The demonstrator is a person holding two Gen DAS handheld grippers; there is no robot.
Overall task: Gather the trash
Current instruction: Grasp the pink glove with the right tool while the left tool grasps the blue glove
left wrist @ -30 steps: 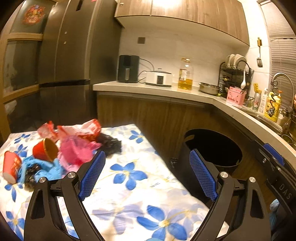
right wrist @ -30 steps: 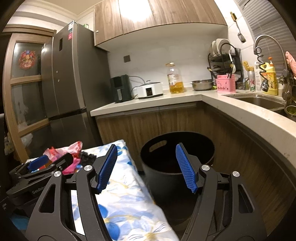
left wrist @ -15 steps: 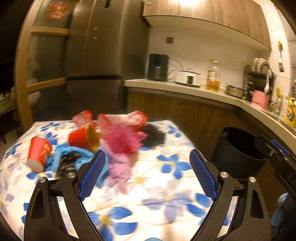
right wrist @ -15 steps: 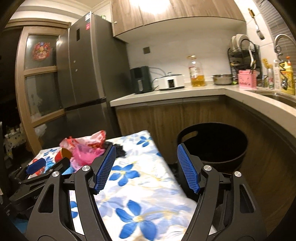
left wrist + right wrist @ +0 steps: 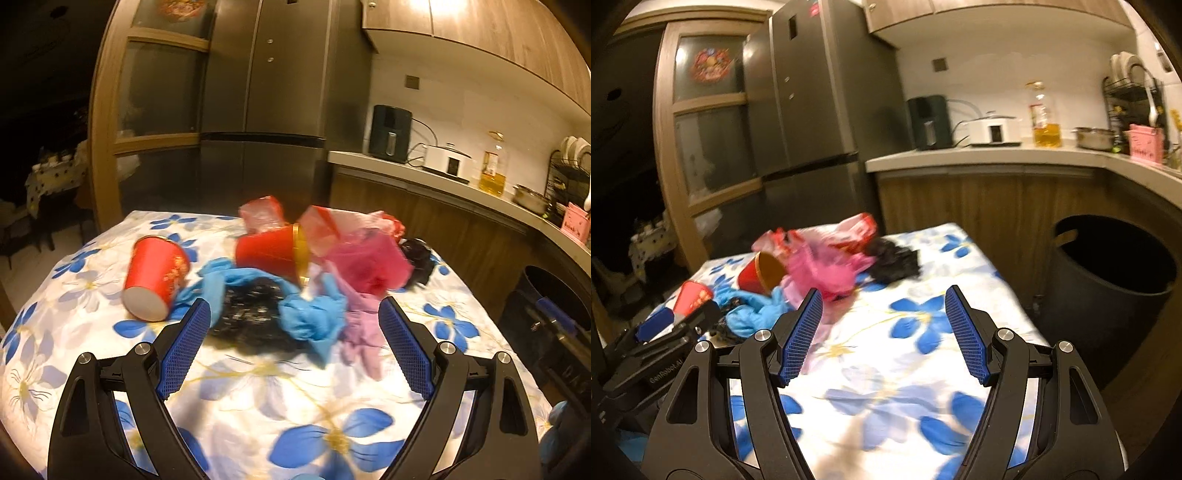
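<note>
**Both jaws apart above the trash heap**

Jaws of the left gripper [image 5: 293,341] stand wide apart with nothing between the pads, held over the floral-clothed surface [image 5: 258,398] and aimed at the heap. Jaws of the right gripper [image 5: 882,334] are likewise apart and empty, over a bare stretch of the cloth. Nearest the left gripper lie a crumpled black bag [image 5: 251,314] and blue gloves [image 5: 310,321], touching each other. Just left of them a red paper cup [image 5: 155,277] lies on its side, base toward the camera. Behind the gloves a second red cup [image 5: 269,254] lies tipped, with a pink plastic bag [image 5: 365,264] against it and red-and-clear wrappers [image 5: 321,227] piled beyond. Another black wad [image 5: 419,258] sits at the heap's right edge. Off the surface's right side stands an open black bin [image 5: 1115,291], below the kitchen counter [image 5: 997,158]. A refrigerator [image 5: 812,110] rises behind.
</note>
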